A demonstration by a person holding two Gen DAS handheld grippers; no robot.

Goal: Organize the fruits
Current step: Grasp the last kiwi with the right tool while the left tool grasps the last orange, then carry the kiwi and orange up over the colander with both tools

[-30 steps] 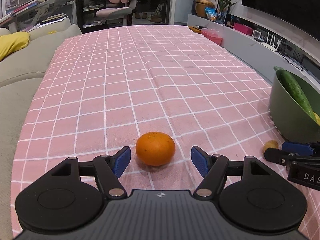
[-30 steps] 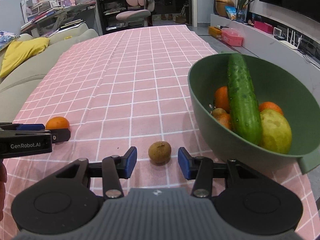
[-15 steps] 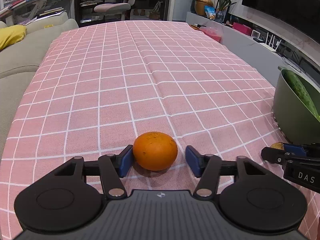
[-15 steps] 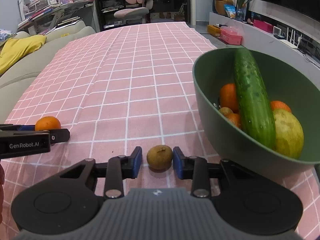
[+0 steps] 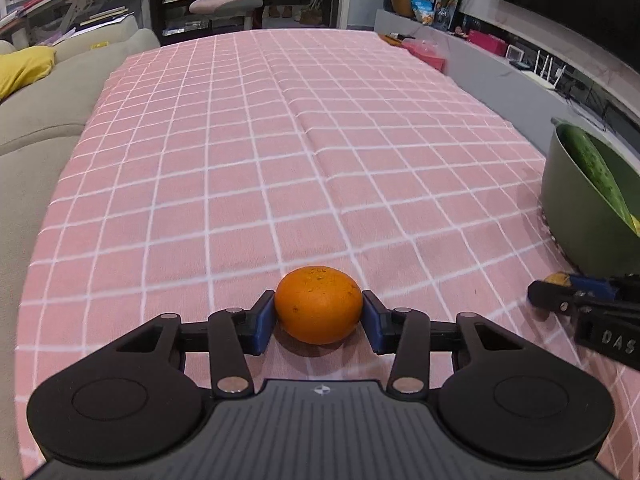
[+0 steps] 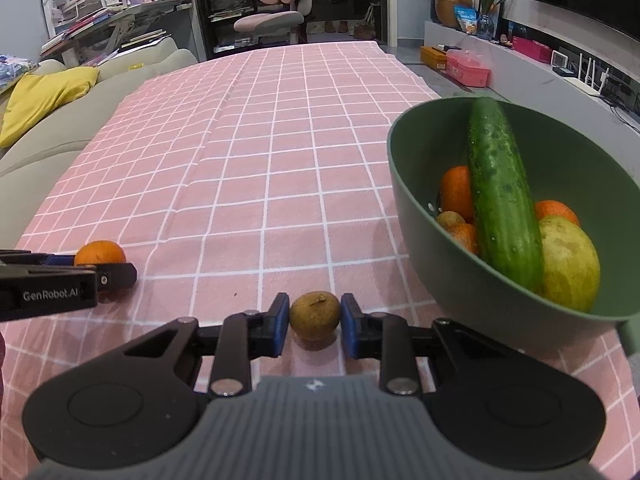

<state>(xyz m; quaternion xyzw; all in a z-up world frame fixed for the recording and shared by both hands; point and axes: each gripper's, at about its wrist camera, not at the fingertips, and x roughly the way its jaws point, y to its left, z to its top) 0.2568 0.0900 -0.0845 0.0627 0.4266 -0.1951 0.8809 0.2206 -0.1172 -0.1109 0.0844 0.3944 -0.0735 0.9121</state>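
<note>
left tongs [image 5: 319, 322]: the blue pads are pressing both sides of the orange [image 5: 318, 304], so they are closing on it. the orange is sitting on the pink checked cloth [image 5: 280, 152] covering the desk, near the front edge; a shadow is showing right under it, and whether it is lifting off the cloth cannot be told.

right tongs [image 6: 315, 323]: narrow, the pads are touching both sides of a small brown fruit [image 6: 315, 315], holding it. the fruit is lying low over the cloth, just beside the front left of the green bowl [image 6: 448, 280].

in the right wrist view the orange [image 6: 100, 253] is showing at far left behind the tip of the left tongs [image 6: 116, 274], well apart from the bowl. in the left wrist view the right tongs [image 5: 560, 294] are coming in from the right edge, with a bit of the brown fruit [image 5: 556, 279] peeking behind the tip.

the bowl is standing on the right side of the desk. inside it a cucumber [image 6: 500, 200] is leaning tilted, its top end reaching above the far rim. two oranges [image 6: 456, 192] are lying on either side of the cucumber, a large yellow-green fruit [image 6: 570, 268] is resting against the near right wall, and more small brown fruit [image 6: 450, 220] is sitting at the bottom left.
</note>
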